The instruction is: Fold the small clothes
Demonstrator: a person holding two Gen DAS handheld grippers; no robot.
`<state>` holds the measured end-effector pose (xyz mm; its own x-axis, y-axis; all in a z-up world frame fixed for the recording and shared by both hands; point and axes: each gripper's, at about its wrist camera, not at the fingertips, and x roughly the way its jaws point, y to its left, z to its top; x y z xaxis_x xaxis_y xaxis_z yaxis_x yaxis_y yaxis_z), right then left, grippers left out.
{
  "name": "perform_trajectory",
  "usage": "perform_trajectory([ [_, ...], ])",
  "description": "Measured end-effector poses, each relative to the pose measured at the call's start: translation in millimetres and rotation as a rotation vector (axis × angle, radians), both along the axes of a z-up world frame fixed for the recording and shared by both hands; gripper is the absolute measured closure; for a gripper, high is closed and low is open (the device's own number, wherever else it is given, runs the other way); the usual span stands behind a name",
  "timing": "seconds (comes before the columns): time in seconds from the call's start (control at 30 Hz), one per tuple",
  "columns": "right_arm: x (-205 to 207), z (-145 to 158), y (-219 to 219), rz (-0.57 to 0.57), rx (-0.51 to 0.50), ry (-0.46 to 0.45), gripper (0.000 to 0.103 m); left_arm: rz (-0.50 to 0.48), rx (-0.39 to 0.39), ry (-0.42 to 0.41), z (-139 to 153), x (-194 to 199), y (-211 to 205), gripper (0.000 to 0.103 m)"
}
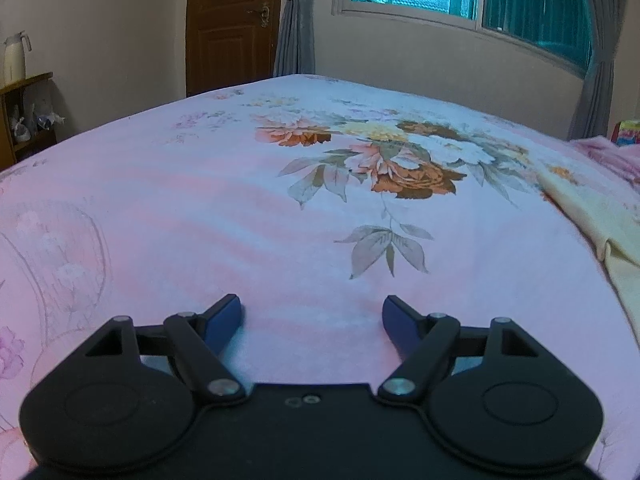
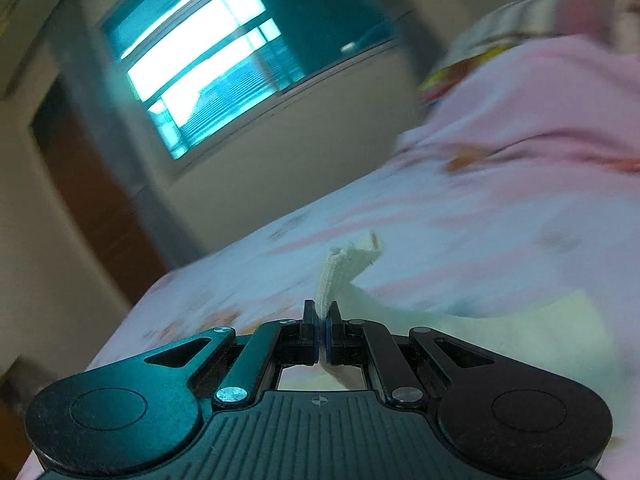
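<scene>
— Well, saw the cream garment (image 2: 500,332) spread on the pink floral bed (image 2: 480,208), off to the right tool's side, one ribbed edge raised off the sheet.

— Gripped by what?

— Pinched by the right tool (image 2: 322,326), both pads clamped flat on that ribbed hem, corner poking up past the tips. Blurred view, so likely mid-swing.

— And the left tool (image 1: 312,314)?

— Gaped wide, nothing between its blue fingers (image 1: 224,320); hovered low over bare sheet, well apart from the cream garment (image 1: 592,216) at the far right of its view.

— Advice for the fold?

— Probably: carry the hem in a low arc across the cloth, keep tension even, pin the opposite edge with the free tool to stop dragging. Risk judged: thin hem slipping out, or bunching the sheet beneath.
</scene>
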<state>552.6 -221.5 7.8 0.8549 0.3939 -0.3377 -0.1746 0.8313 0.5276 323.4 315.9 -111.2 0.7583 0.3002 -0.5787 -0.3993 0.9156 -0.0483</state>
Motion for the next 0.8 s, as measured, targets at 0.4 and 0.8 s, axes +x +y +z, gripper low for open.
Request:
perform_trajectory([
  [0.4, -5, -59, 194, 0.315, -0.289, -0.032, 0.100, 0.002, -0.049, -0.057, -1, -8, 6, 0.026],
  [0.8, -35, -87, 228, 0.505, -0.417, 0.025, 0.079, 0.003, -0.054, -0.065, -1, -9, 7, 0.026],
])
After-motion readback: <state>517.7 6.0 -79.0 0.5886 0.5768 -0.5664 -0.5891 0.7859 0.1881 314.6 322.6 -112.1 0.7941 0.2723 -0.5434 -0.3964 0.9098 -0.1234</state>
